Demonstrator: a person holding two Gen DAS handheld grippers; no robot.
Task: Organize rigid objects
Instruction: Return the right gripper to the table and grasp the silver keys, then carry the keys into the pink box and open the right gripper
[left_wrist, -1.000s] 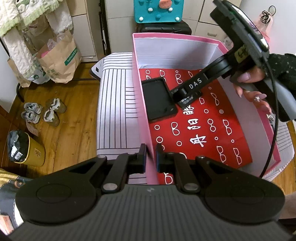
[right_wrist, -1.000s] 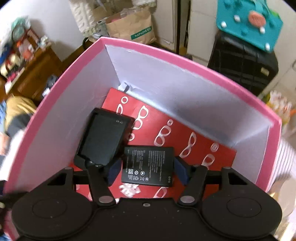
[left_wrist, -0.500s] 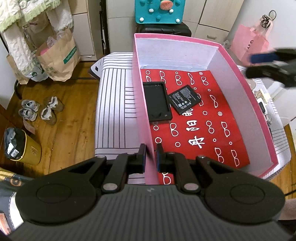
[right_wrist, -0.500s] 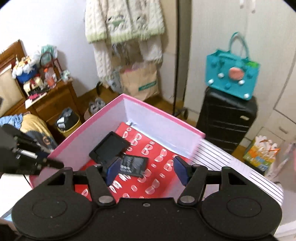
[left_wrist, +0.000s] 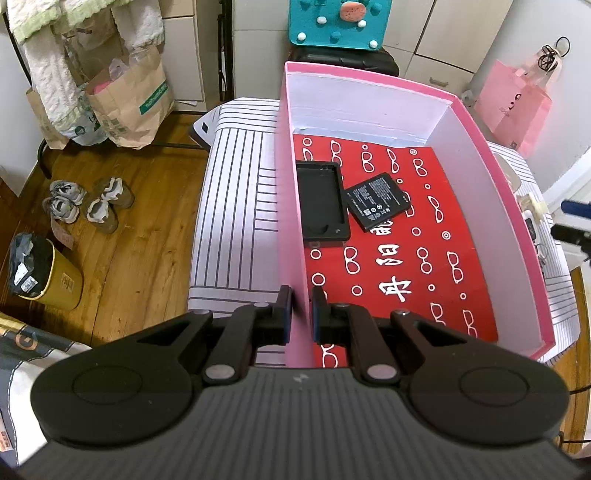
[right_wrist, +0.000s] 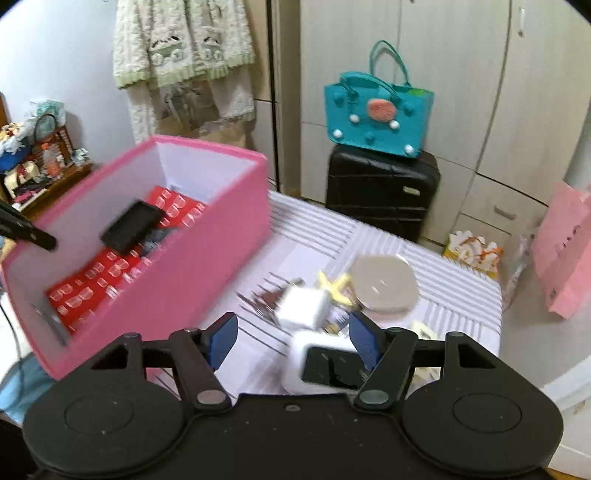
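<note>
Below opening right tongs (right_wrist: 293, 338): white charger (right_wrist: 301, 310).

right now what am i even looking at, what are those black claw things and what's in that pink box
Each picture comes from a camera on a handheld two-finger gripper; a person carries one in each hand. In the left wrist view, the left gripper is shut on the near wall of the pink box. Inside lie a black battery tray and a phone battery. In the right wrist view, the right gripper holds nothing; its jaws are opening over the striped tablecloth, where white chargers and a round silver disc lie, blurred.
</note>
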